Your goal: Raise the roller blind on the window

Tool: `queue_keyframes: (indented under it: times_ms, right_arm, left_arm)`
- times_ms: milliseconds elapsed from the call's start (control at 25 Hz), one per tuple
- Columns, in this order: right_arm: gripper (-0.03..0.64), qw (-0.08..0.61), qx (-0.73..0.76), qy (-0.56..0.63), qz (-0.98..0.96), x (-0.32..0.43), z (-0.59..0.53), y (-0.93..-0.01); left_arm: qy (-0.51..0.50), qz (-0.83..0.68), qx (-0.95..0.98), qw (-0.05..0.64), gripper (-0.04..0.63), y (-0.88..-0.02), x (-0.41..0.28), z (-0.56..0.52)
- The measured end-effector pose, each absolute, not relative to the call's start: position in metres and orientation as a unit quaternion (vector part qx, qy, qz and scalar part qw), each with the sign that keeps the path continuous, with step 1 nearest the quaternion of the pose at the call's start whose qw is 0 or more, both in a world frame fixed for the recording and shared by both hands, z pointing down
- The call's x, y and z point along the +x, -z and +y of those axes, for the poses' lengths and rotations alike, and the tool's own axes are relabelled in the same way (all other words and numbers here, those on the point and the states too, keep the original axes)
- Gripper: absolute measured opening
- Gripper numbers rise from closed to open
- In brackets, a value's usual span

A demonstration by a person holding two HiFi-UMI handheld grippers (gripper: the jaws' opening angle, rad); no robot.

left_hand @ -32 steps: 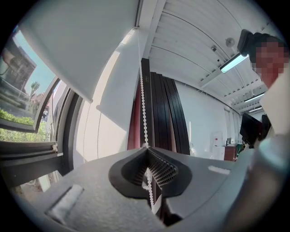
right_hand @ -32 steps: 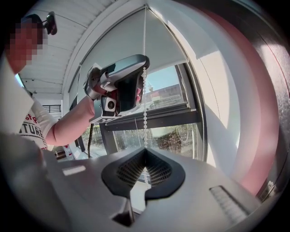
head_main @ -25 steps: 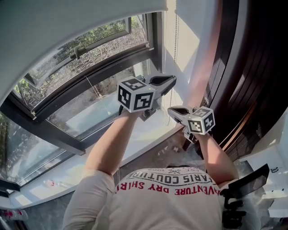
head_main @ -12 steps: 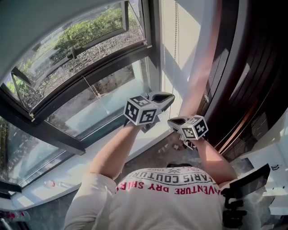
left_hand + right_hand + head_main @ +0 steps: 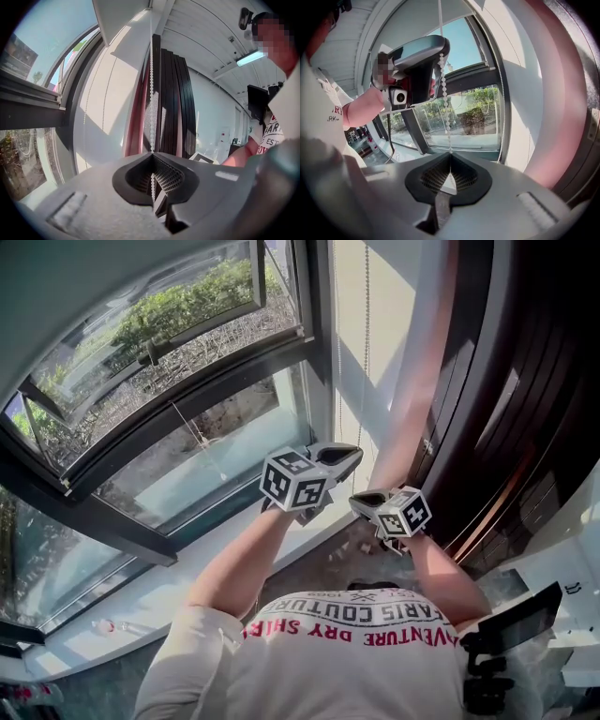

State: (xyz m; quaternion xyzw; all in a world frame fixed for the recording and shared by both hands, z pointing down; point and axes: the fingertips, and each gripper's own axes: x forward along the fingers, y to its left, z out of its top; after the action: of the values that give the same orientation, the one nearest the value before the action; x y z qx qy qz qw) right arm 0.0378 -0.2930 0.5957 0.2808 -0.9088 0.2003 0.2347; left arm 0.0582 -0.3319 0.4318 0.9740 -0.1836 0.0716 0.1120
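The white roller blind [image 5: 84,296] covers only the top of the window [image 5: 187,399]. Its white bead chain [image 5: 366,352] hangs by the right window post. My left gripper [image 5: 352,454] is shut on the chain [image 5: 151,93], which runs down from the blind's end into the closed jaws [image 5: 152,153]. Just below and to the right, my right gripper [image 5: 356,501] is shut on the same chain [image 5: 444,93], which enters its jaws [image 5: 450,153]. The left gripper [image 5: 438,49] shows above in the right gripper view, with the chain taut between the two.
A dark window frame [image 5: 103,512] and a pale sill [image 5: 141,601] lie below left. A pink curtain [image 5: 417,381] and dark wooden slats [image 5: 506,399] stand close on the right. A second strand of chain [image 5: 501,93] hangs by the wall. A white desk [image 5: 562,577] is at the lower right.
Both grippers have come down together along the chain, still shut on it. The blind's lower edge now sits higher and more of the window shows.
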Motion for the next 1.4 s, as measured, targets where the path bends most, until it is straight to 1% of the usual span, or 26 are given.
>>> queue_keyframes:
  times_ms: [120, 200, 240, 360, 440, 600, 720, 800, 920, 1040, 1200, 1280, 1360, 1400]
  right_arm:
    - [0.011, 0.245, 0.277, -0.170, -0.913, 0.039, -0.292, -0.595]
    - [0.077, 0.239, 0.277, -0.162, -0.916, 0.042, -0.292, -0.588]
    - [0.095, 0.229, 0.275, -0.164, -0.919, 0.043, -0.293, -0.581]
    - [0.110, 0.197, 0.257, -0.169, -0.931, 0.051, -0.302, -0.548]
    - [0.114, 0.169, 0.259, -0.159, -0.938, 0.059, -0.314, -0.513]
    - [0.114, 0.068, 0.283, -0.129, -0.948, 0.071, -0.338, -0.411]
    - [0.114, 0.009, 0.286, -0.097, -0.953, 0.070, -0.343, -0.344]
    - [0.114, -0.017, 0.282, -0.075, -0.956, 0.066, -0.343, -0.306]
    - [0.123, -0.018, 0.277, -0.034, -0.960, 0.053, -0.344, -0.263]
    - [0.122, -0.012, 0.283, -0.005, -0.959, 0.043, -0.348, -0.237]
    - [0.117, -0.009, 0.286, -0.004, -0.958, 0.035, -0.355, -0.227]
    - [0.087, -0.009, 0.288, -0.007, -0.958, 0.035, -0.357, -0.228]
    - [0.014, -0.011, 0.296, -0.007, -0.955, 0.039, -0.360, -0.230]
    - [0.015, -0.013, 0.300, -0.008, -0.954, 0.041, -0.362, -0.230]
  left_arm:
    - [-0.071, -0.186, 0.974, 0.112, 0.003, -0.431, 0.057, -0.334]
    - [-0.071, -0.187, 0.973, 0.114, 0.003, -0.432, 0.055, -0.334]
    - [-0.071, -0.188, 0.973, 0.114, 0.003, -0.432, 0.054, -0.335]
    - [-0.071, -0.192, 0.972, 0.115, 0.003, -0.432, 0.052, -0.336]
    - [-0.070, -0.193, 0.972, 0.115, 0.003, -0.433, 0.052, -0.335]
    - [-0.065, -0.192, 0.972, 0.116, 0.003, -0.431, 0.052, -0.333]
    - [-0.067, -0.190, 0.973, 0.114, 0.003, -0.431, 0.054, -0.330]
    - [-0.068, -0.188, 0.973, 0.113, 0.003, -0.430, 0.056, -0.327]
    - [-0.073, -0.186, 0.973, 0.113, 0.003, -0.425, 0.058, -0.322]
    - [-0.076, -0.182, 0.974, 0.112, 0.003, -0.424, 0.060, -0.319]
    - [-0.077, -0.178, 0.975, 0.112, 0.003, -0.424, 0.062, -0.317]
    - [-0.075, -0.176, 0.975, 0.114, 0.003, -0.424, 0.065, -0.316]
    - [-0.075, -0.174, 0.975, 0.114, 0.003, -0.425, 0.066, -0.316]
    - [-0.074, -0.173, 0.975, 0.115, 0.003, -0.426, 0.066, -0.317]
